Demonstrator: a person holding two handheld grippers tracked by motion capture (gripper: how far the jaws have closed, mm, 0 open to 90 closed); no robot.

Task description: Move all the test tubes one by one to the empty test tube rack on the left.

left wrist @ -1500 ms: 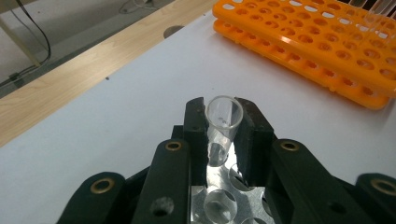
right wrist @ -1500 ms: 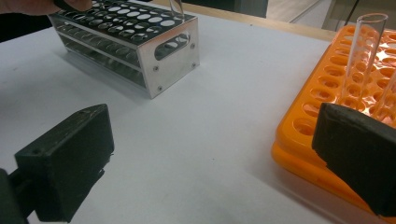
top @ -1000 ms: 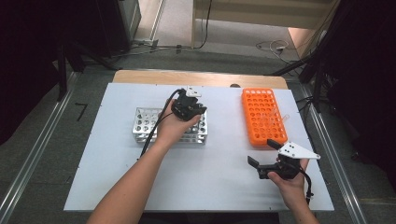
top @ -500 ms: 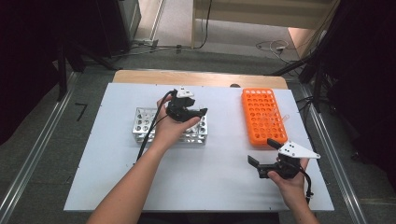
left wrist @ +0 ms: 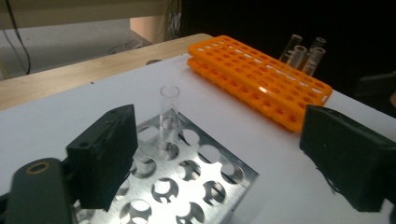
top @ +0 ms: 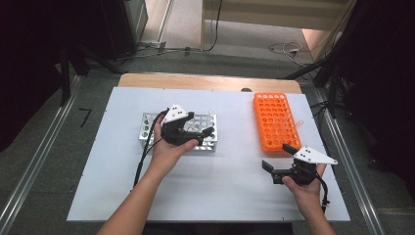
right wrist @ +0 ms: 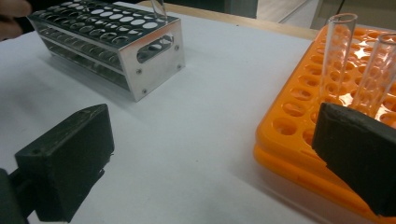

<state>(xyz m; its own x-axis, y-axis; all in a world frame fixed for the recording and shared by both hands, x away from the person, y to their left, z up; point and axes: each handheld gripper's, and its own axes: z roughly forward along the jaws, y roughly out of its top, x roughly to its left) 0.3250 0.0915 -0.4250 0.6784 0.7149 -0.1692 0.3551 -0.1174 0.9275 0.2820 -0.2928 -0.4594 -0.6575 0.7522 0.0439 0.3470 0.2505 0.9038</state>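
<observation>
Metal rack (left wrist: 196,172): holds one clear tube (left wrist: 168,119).
Your left gripper (top: 195,134): jaws just opened, empty.
Your right gripper (top: 276,164): jaws wide, empty.

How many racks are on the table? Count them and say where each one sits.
2. A metal rack stands left of centre on the table. An orange rack lies toward the right edge. Nothing in view looks big enough to hide another.

Racks: one metal (top: 147,131), one orange (top: 274,120); five tubes.
</observation>
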